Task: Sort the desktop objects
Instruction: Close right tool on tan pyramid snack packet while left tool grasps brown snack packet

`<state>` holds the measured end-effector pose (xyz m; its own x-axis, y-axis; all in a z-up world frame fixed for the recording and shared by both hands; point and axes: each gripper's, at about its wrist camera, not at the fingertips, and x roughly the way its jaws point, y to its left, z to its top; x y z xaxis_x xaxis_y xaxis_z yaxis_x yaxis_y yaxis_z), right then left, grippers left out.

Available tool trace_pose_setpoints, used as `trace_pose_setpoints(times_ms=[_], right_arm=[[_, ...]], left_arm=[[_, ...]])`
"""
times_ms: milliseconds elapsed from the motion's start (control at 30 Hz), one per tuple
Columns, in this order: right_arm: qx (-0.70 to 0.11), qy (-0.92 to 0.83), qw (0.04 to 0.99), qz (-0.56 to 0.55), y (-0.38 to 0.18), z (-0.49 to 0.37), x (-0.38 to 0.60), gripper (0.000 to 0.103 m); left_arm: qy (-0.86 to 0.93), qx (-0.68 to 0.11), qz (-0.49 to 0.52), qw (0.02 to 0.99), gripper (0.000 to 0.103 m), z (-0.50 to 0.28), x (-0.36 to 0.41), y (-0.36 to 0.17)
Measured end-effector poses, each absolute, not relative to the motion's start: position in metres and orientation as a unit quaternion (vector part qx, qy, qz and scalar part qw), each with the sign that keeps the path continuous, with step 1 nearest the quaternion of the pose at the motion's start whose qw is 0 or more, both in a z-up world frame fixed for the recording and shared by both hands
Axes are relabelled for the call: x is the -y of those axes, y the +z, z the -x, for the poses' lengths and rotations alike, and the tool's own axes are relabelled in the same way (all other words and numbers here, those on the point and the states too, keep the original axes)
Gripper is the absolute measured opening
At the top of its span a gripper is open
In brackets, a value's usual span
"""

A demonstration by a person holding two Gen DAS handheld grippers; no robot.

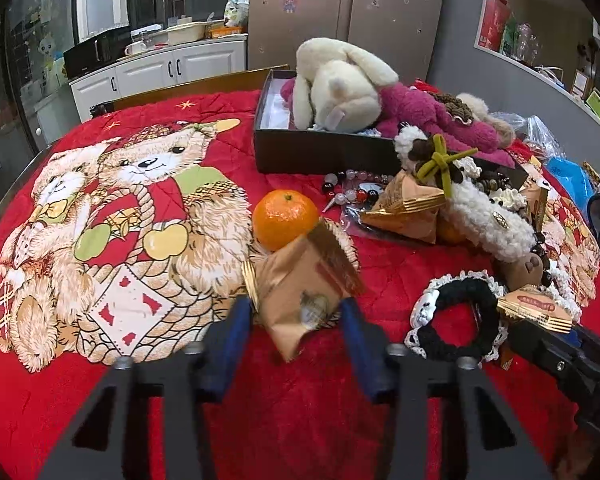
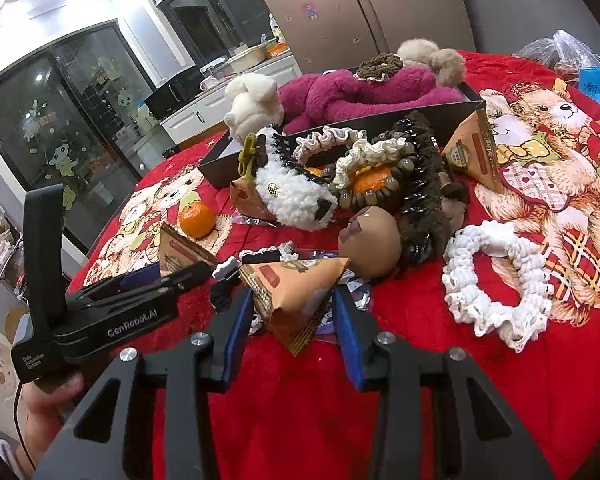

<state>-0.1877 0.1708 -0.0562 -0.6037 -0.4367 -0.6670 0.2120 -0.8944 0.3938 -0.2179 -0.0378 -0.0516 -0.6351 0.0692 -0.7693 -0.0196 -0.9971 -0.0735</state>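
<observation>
Red bear-print cloth (image 1: 260, 420), two gripped snack packets (image 1: 304, 296)

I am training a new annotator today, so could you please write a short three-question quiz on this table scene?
1. True or false: the left gripper holds an orange.
2. Which lies inside the dark box? A) the white crochet ring B) the cream plush rabbit C) the orange
3. Fill in: each gripper has a brown triangular ______ between its fingers.

Key:
1. False; a triangular snack packet sits between its fingers, and the orange rests behind on the red cloth.
2. B; the cream plush rabbit lies in the box, the white crochet ring on the cloth.
3. Packet; the right gripper has a second packet.
</observation>
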Motion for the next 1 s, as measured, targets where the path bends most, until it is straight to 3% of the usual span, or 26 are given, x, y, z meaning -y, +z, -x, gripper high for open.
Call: trace_pose_setpoints(times_ms=[67, 367, 1000], right_arm=[[0.139, -0.884, 0.184, -0.406, -0.056, 0.188, -0.171, 0.041], [0.134, -0.886, 0.185, -0.404, -0.055, 0.186, -0.170, 0.041], [0.113, -0.900, 0.187, -0.377, -0.045, 0.177, -0.166, 0.041]], left_arm=[[0.904, 0.035, 0.425, 0.028, 0.035, 0.218, 0.041, -0.051], [0.905, 0.044, 0.420, 0.048, 0.028, 0.215, 0.042, -0.049], [0.915, 0.041, 0.394, 0.075, 0.027, 0.203, 0.034, -0.031]])
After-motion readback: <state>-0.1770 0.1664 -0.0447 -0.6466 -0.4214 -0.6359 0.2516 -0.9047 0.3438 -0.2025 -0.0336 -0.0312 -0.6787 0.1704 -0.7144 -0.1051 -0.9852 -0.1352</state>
